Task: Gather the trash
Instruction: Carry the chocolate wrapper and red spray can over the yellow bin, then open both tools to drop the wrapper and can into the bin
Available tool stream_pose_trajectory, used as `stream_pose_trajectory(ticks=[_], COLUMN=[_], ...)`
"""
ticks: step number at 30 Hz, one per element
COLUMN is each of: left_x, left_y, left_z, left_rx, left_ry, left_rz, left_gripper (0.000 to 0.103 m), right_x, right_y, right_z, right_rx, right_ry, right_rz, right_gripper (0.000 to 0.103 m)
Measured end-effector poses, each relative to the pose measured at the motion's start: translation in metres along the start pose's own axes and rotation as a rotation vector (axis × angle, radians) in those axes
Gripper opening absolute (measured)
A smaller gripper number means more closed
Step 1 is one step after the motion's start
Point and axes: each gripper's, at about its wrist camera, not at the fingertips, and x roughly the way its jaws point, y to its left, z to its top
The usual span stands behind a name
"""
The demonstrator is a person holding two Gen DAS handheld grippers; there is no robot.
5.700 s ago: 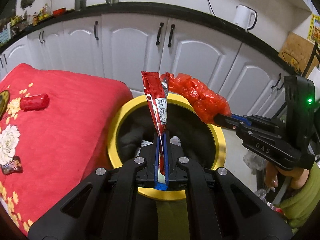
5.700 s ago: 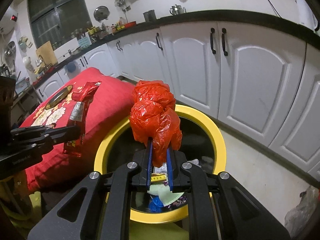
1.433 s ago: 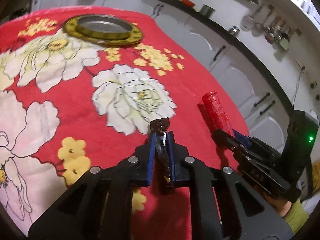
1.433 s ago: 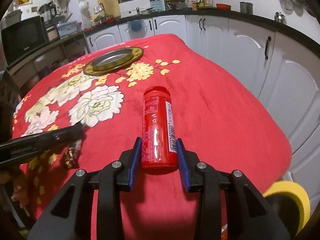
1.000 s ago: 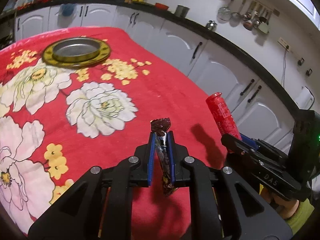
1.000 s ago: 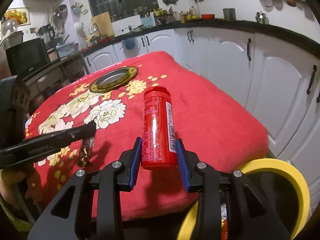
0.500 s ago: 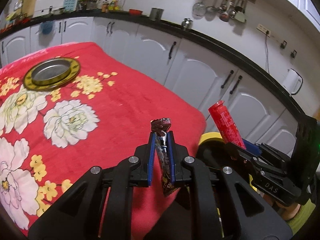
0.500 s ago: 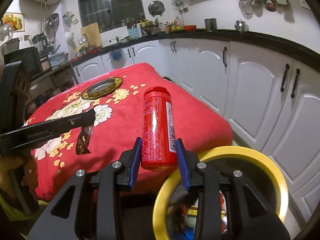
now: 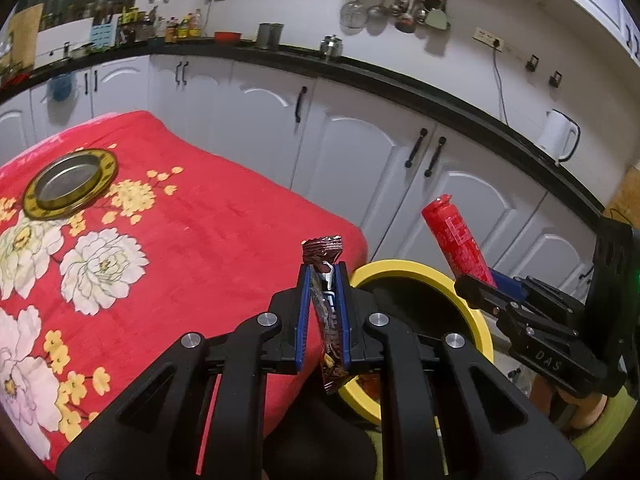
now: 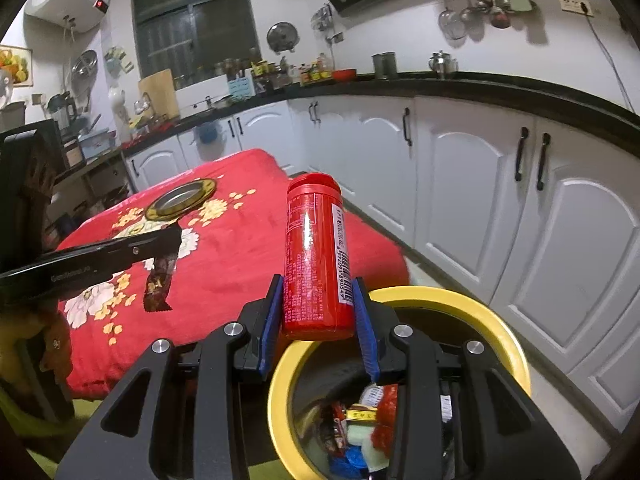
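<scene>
Both claws loaded, in transit to bin.

Left claw (image 9: 324, 280): closed on a dark brown snack wrapper (image 9: 326, 312), held upright between the blue pads; crimped top sticks out above the fingertips, lower end hangs below them. In the right wrist view the same wrapper (image 10: 160, 284) dangles clear of the red floral cloth (image 10: 240, 248), not touching it.

Right claw (image 10: 318, 304): gripping a red cylindrical canister (image 10: 316, 256) by its lower half, barcode facing right, cap end pointing away from the camera. Jaws stand partly apart, the pads pressed on the canister's sides.

Yellow-rimmed trash bin (image 10: 440, 296) sits just off the near right corner of the cloth-covered worktop. Canister base is over the bin's left rim, not yet over the middle of the opening. From the left wrist view the wrapper lines up with the bin's (image 9: 404, 268) left edge; still beside it rather than over it, as far as I can judge.

Progress: bin already holds mixed packets and wrappers (image 10: 360, 428). The visible cloth carries only a round metal plate with gold rim (image 9: 70, 182); no loose trash seen on it. Near end of the worktop is hidden by the claws.

Left to do, in my judgement: bring both items over the opening and release.
</scene>
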Motion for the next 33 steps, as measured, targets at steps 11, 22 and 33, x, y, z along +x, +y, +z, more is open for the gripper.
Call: stream_pose_trajectory(ticks=[11, 22, 33], left_x=[0.012, 0.038, 0.07], left_y=[-0.036, -0.075, -0.106], left_z=[0.003, 0.001, -0.002], left_rx=[0.076, 0.156, 0.206], left_ry=[0.019, 0.057, 0.109], left_rz=[-0.043, -0.09, -0.126], left_gripper=[0.007, 0.007, 0.008], right_x=[-0.022, -0.032, -0.027], right_y=[-0.031, -0.058, -0.076], right_z=[-0.017, -0.044, -0.067], right_rx=[0.055, 0.117, 0.181], right_ry=[-0.006, 0.041, 0.107], right_rz=[-0.076, -0.127, -0.139], right_gripper=[0.033, 0.033, 0.033])
